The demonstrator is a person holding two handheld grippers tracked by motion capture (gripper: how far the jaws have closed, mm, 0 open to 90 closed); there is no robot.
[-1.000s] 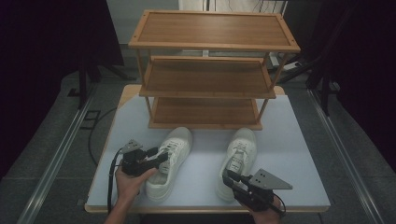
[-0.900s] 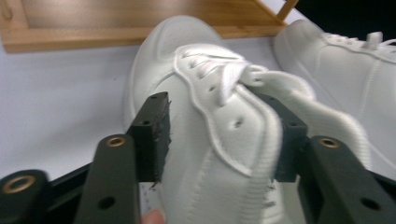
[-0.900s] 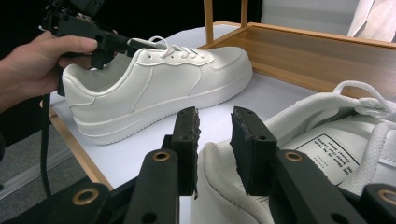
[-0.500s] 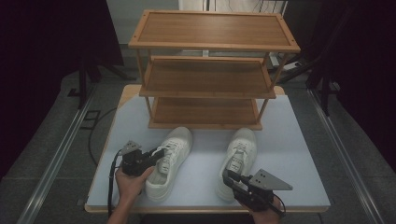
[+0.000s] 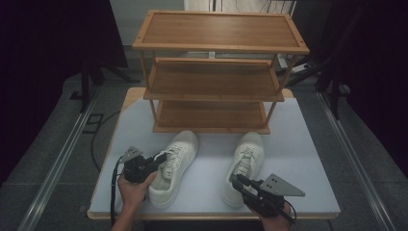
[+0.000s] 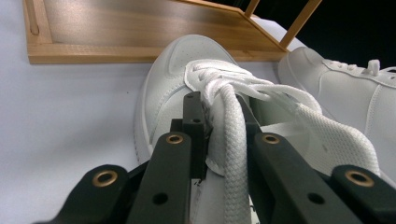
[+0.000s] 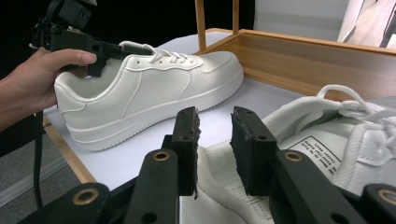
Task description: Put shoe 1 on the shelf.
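Two white sneakers lie on the table in front of a wooden rack. My left gripper (image 5: 161, 158) (image 6: 219, 107) reaches into the left shoe (image 5: 175, 163) (image 6: 177, 60) from its outer side. Its jaws have just been closing and now pinch the tongue and a thick lace between the pads. My right gripper (image 5: 235, 180) (image 7: 215, 126) sits at the heel of the right shoe (image 5: 248, 159) (image 7: 327, 140), with the padded heel collar held between its jaws. In the right gripper view the left shoe (image 7: 154, 88) lies across the table, with the left gripper (image 7: 105, 51) and a hand at it.
A three-shelf wooden rack (image 5: 216, 48) (image 7: 317, 60) stands on the far half of the pale table (image 5: 298, 144), its lowest shelf (image 6: 116, 28) just beyond the shoes' toes. Dark floor and metal rails run along both sides of the table.
The left gripper's jaws have closed onto the left shoe's tongue and lace. Both hands and both shoes stay where they were.
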